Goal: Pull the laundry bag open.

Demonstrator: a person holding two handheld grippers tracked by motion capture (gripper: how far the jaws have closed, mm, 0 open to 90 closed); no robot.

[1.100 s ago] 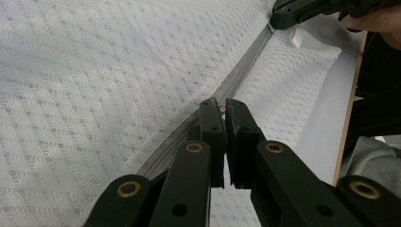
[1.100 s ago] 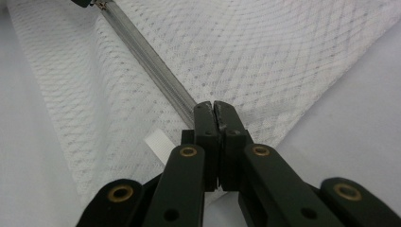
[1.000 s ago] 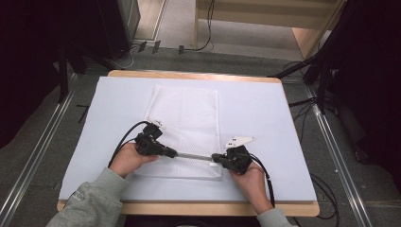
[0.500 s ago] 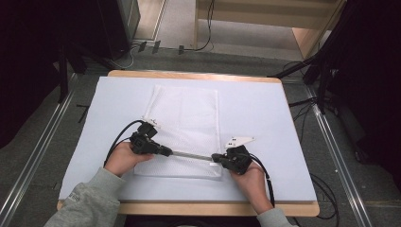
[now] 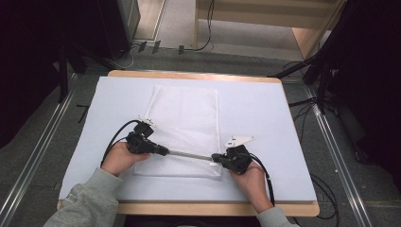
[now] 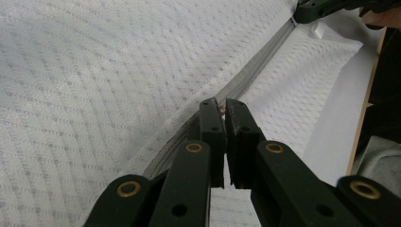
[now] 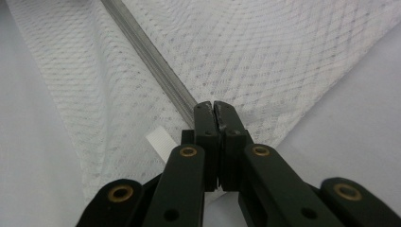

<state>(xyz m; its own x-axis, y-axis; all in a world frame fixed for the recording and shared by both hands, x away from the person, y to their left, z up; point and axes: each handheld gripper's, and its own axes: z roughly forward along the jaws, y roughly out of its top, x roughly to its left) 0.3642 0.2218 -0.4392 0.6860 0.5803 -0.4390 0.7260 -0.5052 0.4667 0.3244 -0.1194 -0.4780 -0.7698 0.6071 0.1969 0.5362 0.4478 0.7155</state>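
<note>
A white mesh bag (image 5: pixel 184 118) lies flat in the middle of the table. Its grey zipper (image 5: pixel 189 155) runs along the near edge. My left gripper (image 5: pixel 165 152) is at the zipper's left part, shut on the small brass zipper pull (image 6: pixel 221 109) between its tips (image 6: pixel 223 105). The zipper tape (image 6: pixel 255 71) stretches away from it toward the other gripper (image 6: pixel 307 12). My right gripper (image 5: pixel 213 157) is shut on the bag's corner at the zipper's right end (image 7: pixel 213 106). The zipper (image 7: pixel 146 52) runs away up-left, and a white tag (image 7: pixel 161 142) sits beside the jaws.
The bag rests on a pale mat (image 5: pixel 265 109) over a wooden table (image 5: pixel 213 208). Both forearms come in over the near edge. Cables (image 5: pixel 331 194) trail on the floor at the right, and dark stands (image 5: pixel 326 71) flank the table.
My left gripper has slid a little to the left along the zipper, so a longer stretch of zipper shows between the two grippers. The right gripper has stayed put.
</note>
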